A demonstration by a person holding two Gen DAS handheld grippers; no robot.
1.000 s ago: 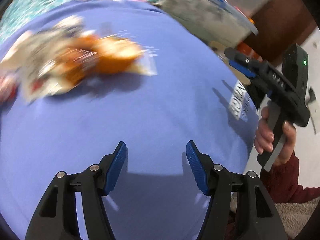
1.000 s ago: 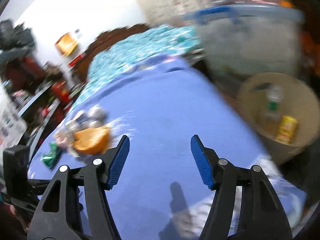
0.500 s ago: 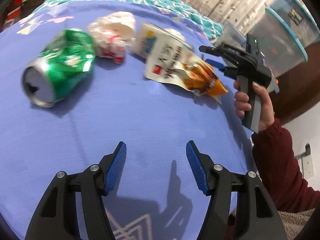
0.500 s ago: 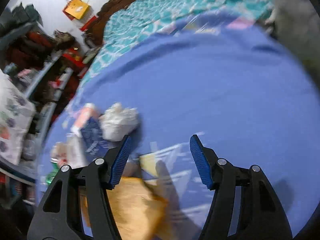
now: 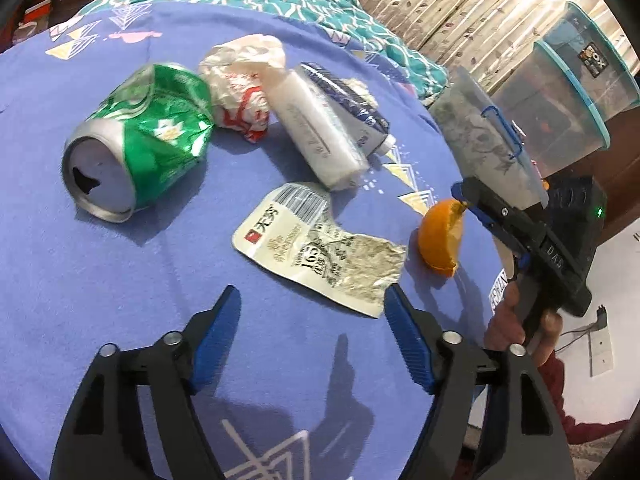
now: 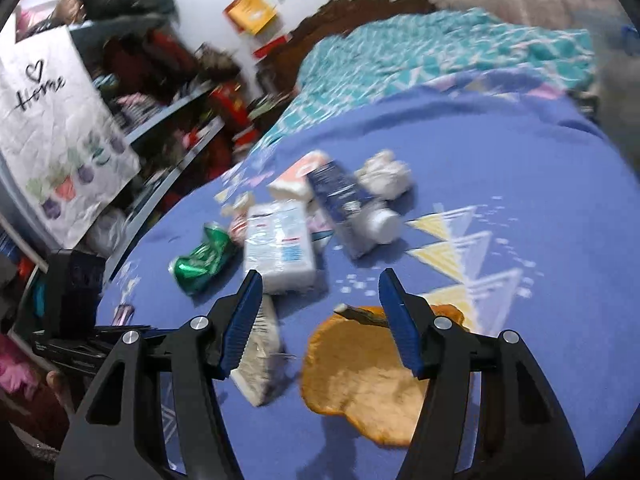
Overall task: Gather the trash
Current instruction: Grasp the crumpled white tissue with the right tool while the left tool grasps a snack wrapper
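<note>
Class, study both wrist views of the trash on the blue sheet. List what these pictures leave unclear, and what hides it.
- Right wrist view: motion blur makes the print on the white rectangular packet unreadable.
- Right wrist view: the right tool covers the far edge of the orange peel.
- Left wrist view: the crushed green drink can hides part of the crumpled white-and-red wrapper.

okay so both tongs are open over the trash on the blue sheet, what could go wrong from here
The right tongs hover over the orange peel, whose curved rind could slip from the pads. The torn wrapper lies flat beside the peel, so the left tongs, jaws just widened with nothing between, may pinch the blue sheet instead. The two tools work close together and might collide.
</note>
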